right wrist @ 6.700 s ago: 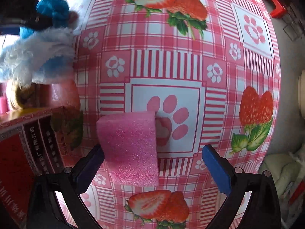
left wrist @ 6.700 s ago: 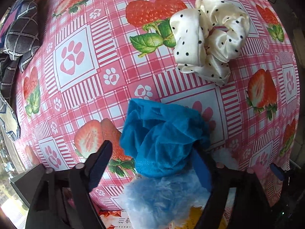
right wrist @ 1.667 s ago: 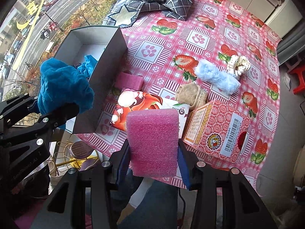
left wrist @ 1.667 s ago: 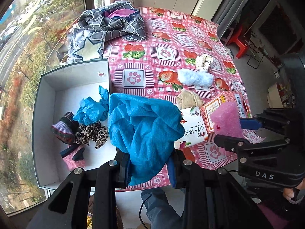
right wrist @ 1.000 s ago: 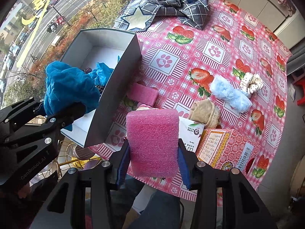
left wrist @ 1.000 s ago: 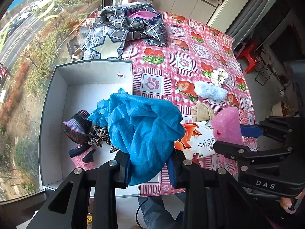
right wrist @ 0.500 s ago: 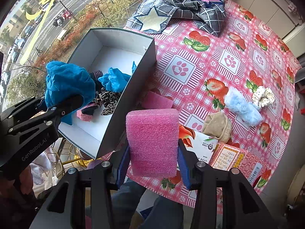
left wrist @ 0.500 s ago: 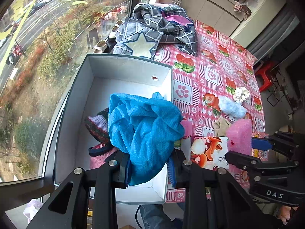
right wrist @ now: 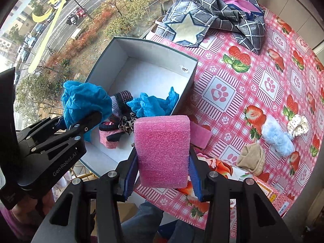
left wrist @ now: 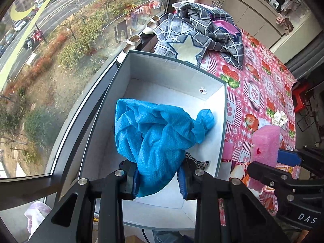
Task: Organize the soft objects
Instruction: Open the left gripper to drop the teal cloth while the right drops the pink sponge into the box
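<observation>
Left gripper [left wrist: 159, 179] fingers pinch the crumpled blue mesh cloth [left wrist: 154, 139], which hangs beyond them above the open grey cardboard box [left wrist: 174, 64], likely for dropping in. Right gripper [right wrist: 163, 175] fingers clamp the pink foam block [right wrist: 163, 150], just short of the box wall.

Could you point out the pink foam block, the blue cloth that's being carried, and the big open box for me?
pink foam block [right wrist: 163, 151]: right wrist view, middle of its broad front face.
blue cloth [left wrist: 154, 139]: left wrist view, centre of the crumpled bundle.
open box [right wrist: 187, 79]: right wrist view, its dark outer side wall.
</observation>
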The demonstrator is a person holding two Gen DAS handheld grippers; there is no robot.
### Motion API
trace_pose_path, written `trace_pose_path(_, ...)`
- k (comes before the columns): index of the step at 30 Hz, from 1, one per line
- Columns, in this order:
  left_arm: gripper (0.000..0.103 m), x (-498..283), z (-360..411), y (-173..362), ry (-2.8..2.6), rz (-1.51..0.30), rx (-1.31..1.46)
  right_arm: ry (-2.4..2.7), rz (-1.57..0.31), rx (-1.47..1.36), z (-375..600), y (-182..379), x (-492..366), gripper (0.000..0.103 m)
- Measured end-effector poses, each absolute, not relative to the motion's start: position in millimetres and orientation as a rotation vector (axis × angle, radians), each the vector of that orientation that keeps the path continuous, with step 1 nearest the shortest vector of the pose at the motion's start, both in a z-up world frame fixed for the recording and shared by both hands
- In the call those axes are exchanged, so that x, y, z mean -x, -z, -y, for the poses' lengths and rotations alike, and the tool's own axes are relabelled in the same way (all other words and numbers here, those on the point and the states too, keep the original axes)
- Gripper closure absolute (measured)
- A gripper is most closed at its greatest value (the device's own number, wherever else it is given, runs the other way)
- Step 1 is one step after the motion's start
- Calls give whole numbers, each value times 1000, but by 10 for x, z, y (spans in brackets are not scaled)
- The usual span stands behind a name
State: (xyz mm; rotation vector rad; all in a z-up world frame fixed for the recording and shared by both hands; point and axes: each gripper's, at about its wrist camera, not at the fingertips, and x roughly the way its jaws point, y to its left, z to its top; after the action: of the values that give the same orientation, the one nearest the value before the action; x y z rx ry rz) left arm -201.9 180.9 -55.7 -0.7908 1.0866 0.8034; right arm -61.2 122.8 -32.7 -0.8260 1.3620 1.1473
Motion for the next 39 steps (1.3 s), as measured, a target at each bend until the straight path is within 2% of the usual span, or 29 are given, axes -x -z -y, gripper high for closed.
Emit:
trace_pose_path(19, 70, 1897, -2116, 745, -857, -1138, 781, -1137, -1418, 763, -1799, 472, 523, 56)
trace_pose_path(24, 67, 1898, -2121, 755, -861, -1140, 777, -1154, -1409, 759, -1884, 458, 532, 56)
trace_pose_path(27, 61, 1897, -2122, 758, -859, -1137, 780, -1158, -1405, 756, -1918, 444, 519, 56)
trace_pose_path(30, 46, 1892, -2113, 754, -857, -1138, 775, -1167, -1402, 748, -1947, 422, 498, 56)
trace_pose_path(32, 31, 1888, -2104, 745, -853, -1137, 770, -1172, -1396, 747, -1960, 400, 493, 56)
trace_pose_path(34, 23, 1884, -2092, 734, -852, -1136, 766, -1178, -1399, 742, -1965, 382, 486, 56)
trace_pose_path(35, 23, 1881, -2084, 725, -853, -1134, 763, -1181, -1400, 738, -1966, 373, 483, 55)
trace_pose_path(37, 20, 1877, -2073, 714, -855, -1128, 762, -1183, -1402, 733, -1960, 362, 480, 48)
trace_pose_path(38, 17, 1879, -2069, 708, -859, -1120, 765, -1183, -1400, 727, -1955, 353, 475, 31)
trace_pose_path(39, 15, 1882, -2068, 703, -859, -1114, 768, -1185, -1391, 714, -1945, 333, 468, 21)
